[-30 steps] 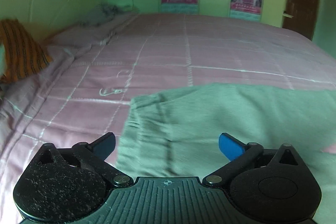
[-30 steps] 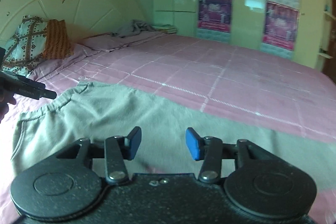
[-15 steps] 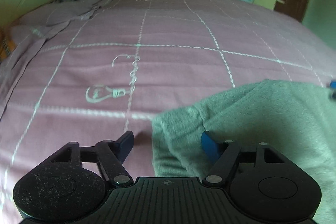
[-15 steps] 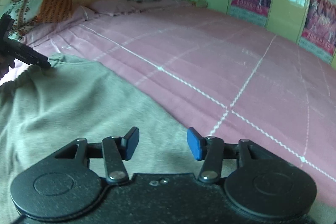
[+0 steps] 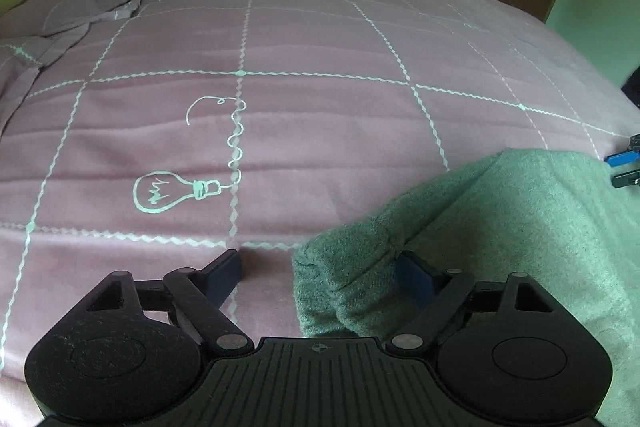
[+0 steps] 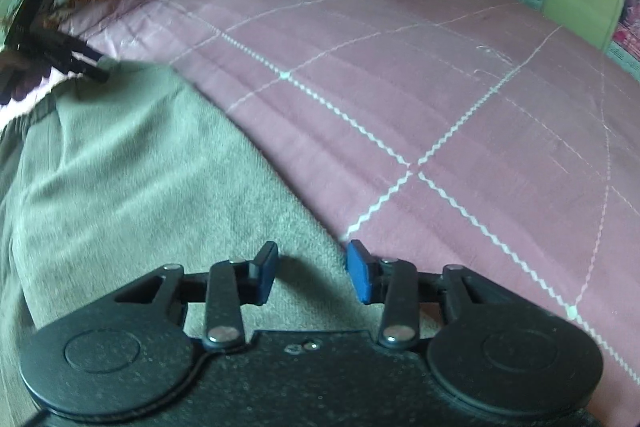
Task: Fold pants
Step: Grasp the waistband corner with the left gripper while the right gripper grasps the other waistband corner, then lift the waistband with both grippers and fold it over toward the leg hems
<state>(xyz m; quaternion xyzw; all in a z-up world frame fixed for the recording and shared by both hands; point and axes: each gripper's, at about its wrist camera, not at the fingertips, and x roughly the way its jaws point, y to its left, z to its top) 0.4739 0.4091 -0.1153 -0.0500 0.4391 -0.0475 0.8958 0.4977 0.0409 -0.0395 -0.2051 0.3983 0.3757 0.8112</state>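
Left gripper (image 5: 320,273) jaws gape around the pants (image 5: 500,227) corner, right gripper (image 6: 312,273) jaws gape over the edge; closing shallow could slip

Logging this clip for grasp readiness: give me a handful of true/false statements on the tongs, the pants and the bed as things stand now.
1. Both tongs are open. True: left tongs, right tongs.
2. The pants are grey-green. True.
3. The left tongs grip the pants firmly. False: the jaws stand apart, with the bunched corner lying between them.
4. The bedspread is plain blue. False: it is pink with a white grid and a light-bulb drawing.
5. The right tongs hover above bare bedspread alone. False: they straddle the pants' edge.
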